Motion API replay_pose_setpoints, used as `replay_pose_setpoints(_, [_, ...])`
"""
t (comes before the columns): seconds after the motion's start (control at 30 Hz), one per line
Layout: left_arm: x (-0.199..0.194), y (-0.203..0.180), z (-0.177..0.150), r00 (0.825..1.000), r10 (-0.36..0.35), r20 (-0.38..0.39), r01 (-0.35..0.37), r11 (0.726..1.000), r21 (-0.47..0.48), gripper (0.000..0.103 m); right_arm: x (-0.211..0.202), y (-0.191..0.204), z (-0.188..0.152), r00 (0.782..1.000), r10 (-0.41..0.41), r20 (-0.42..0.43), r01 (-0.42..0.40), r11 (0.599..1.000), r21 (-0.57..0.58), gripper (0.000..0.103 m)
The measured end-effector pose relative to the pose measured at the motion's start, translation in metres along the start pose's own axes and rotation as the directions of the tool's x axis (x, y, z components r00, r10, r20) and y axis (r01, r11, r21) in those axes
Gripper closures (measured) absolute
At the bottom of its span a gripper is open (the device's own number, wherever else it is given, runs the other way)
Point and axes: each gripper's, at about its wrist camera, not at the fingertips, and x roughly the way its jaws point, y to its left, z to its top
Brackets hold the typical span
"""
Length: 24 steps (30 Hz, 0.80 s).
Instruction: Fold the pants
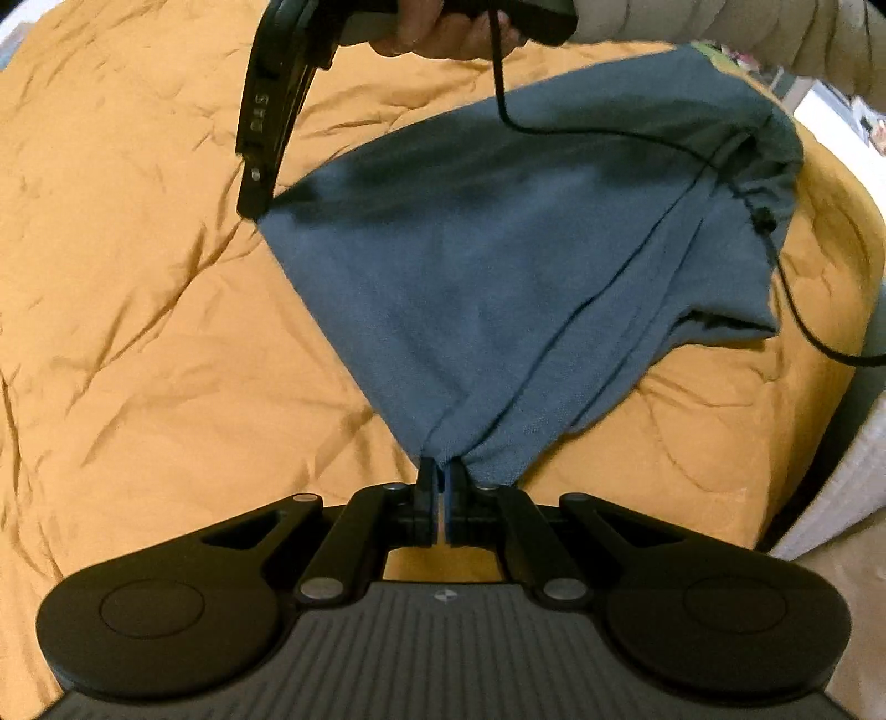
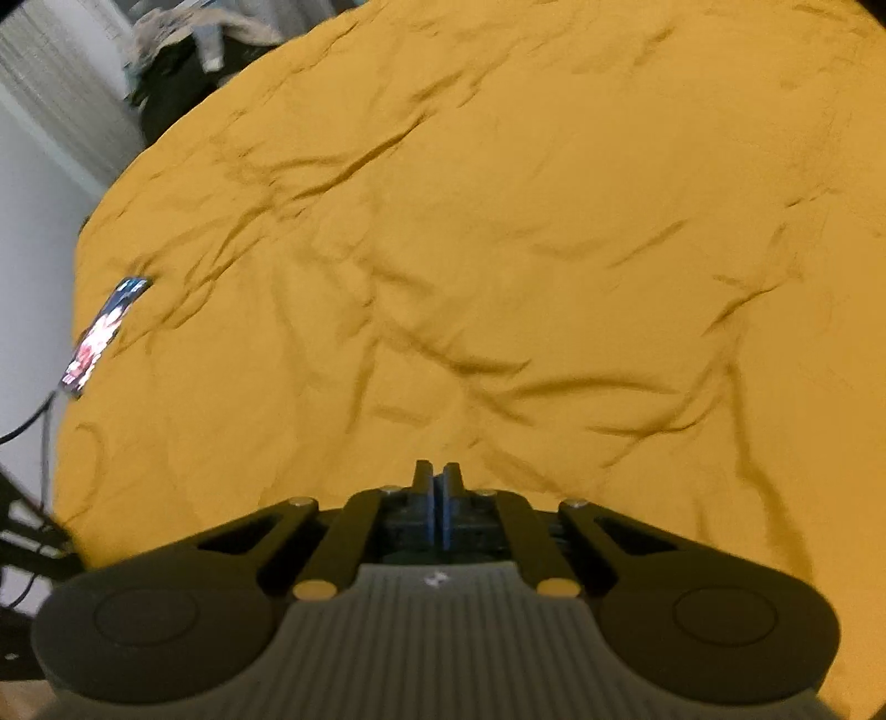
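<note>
Blue pants (image 1: 498, 288) bunched on the orange bedspread (image 1: 138, 332), lifted at two corners. Left gripper (image 1: 441, 476) clamped on the near corner, jaws closed on the cloth. Right gripper (image 1: 256, 206), held in a hand (image 1: 443, 33), pinching the far corner of the pants with jaws shut; a sliver of blue between them in its own view, pants themselves out of sight there. Likely best now: keep both grips firm, draw the two corners apart until the edge between them runs taut, then lower flat. Watch the black cable (image 1: 609, 133) draped across the pants.
</note>
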Motion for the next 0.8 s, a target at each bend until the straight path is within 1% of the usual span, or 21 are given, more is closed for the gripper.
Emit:
replay_pose_setpoints(0.07, [0.002, -0.003, -0.007, 1.000, -0.012, -0.013, 0.012, 1.000, -0.018, 0.103, -0.003, -0.004, 0.000, 0.999, -0.032, 0.030, 0.031, 0.999, 0.028, 0.103])
replay_pose_setpoints(0.17, [0.003, -0.003, -0.014, 0.999, -0.041, -0.023, 0.040, 0.998, -0.053, 0.103, 0.002, -0.006, -0.001, 1.000, -0.018, 0.018, 0.017, 0.999, 0.048, 0.103])
replay_pose_setpoints(0.2, [0.003, 0.001, -0.016, 0.998, -0.051, -0.026, 0.048, 0.996, -0.080, 0.103, 0.004, -0.003, -0.002, 1.000, -0.023, 0.013, 0.023, 0.999, 0.042, 0.103])
replay_pose_setpoints(0.27, [0.005, 0.013, -0.021, 0.994, -0.098, -0.056, 0.088, 0.983, -0.159, 0.103, 0.003, -0.001, -0.004, 0.999, -0.032, 0.013, 0.032, 0.999, 0.036, 0.102])
replay_pose_setpoints(0.3, [0.002, 0.018, -0.023, 0.995, -0.088, -0.042, 0.079, 0.979, -0.190, 0.103, 0.000, -0.001, -0.004, 0.999, -0.038, 0.010, 0.037, 0.998, 0.042, 0.096])
replay_pose_setpoints(0.33, [-0.003, 0.022, -0.025, 0.997, -0.076, -0.018, 0.070, 0.973, -0.218, 0.101, -0.006, -0.001, -0.005, 0.999, -0.050, 0.019, 0.049, 0.998, 0.050, 0.094])
replay_pose_setpoints(0.4, [-0.018, 0.028, -0.024, 0.995, -0.095, 0.041, 0.102, 0.958, -0.269, 0.098, -0.024, -0.001, -0.011, 0.996, -0.079, 0.042, 0.076, 0.995, 0.064, 0.069])
replay_pose_setpoints(0.43, [-0.026, 0.030, -0.024, 0.993, -0.090, 0.081, 0.110, 0.950, -0.292, 0.093, -0.035, -0.001, -0.016, 0.995, -0.077, 0.058, 0.073, 0.995, 0.070, 0.067])
replay_pose_setpoints(0.47, [-0.035, 0.033, -0.022, 0.989, -0.082, 0.125, 0.118, 0.941, -0.316, 0.086, -0.049, -0.002, -0.023, 0.994, -0.080, 0.070, 0.074, 0.994, 0.083, 0.067])
replay_pose_setpoints(0.53, [-0.046, 0.035, -0.018, 0.982, -0.049, 0.185, 0.114, 0.926, -0.360, 0.083, -0.076, -0.007, -0.041, 0.992, -0.090, 0.084, 0.080, 0.990, 0.118, 0.064])
replay_pose_setpoints(0.57, [-0.050, 0.037, -0.014, 0.976, -0.032, 0.214, 0.114, 0.917, -0.382, 0.082, -0.091, -0.011, -0.053, 0.991, -0.097, 0.093, 0.083, 0.986, 0.144, 0.061])
replay_pose_setpoints(0.63, [-0.054, 0.038, -0.007, 0.964, -0.020, 0.264, 0.134, 0.897, -0.422, 0.080, -0.122, -0.019, -0.081, 0.986, -0.116, 0.116, 0.092, 0.976, 0.199, 0.060])
replay_pose_setpoints(0.7, [-0.054, 0.037, 0.003, 0.954, -0.017, 0.299, 0.157, 0.879, -0.450, 0.080, -0.160, -0.029, -0.116, 0.979, -0.147, 0.139, 0.105, 0.957, 0.270, 0.056])
replay_pose_setpoints(0.73, [-0.053, 0.034, 0.008, 0.950, -0.018, 0.311, 0.165, 0.875, -0.456, 0.080, -0.176, -0.031, -0.132, 0.975, -0.164, 0.148, 0.114, 0.948, 0.298, 0.055])
replay_pose_setpoints(0.8, [-0.049, 0.028, 0.019, 0.949, 0.000, 0.315, 0.156, 0.867, -0.473, 0.080, -0.215, -0.039, -0.170, 0.962, -0.218, 0.164, 0.147, 0.922, 0.359, 0.052])
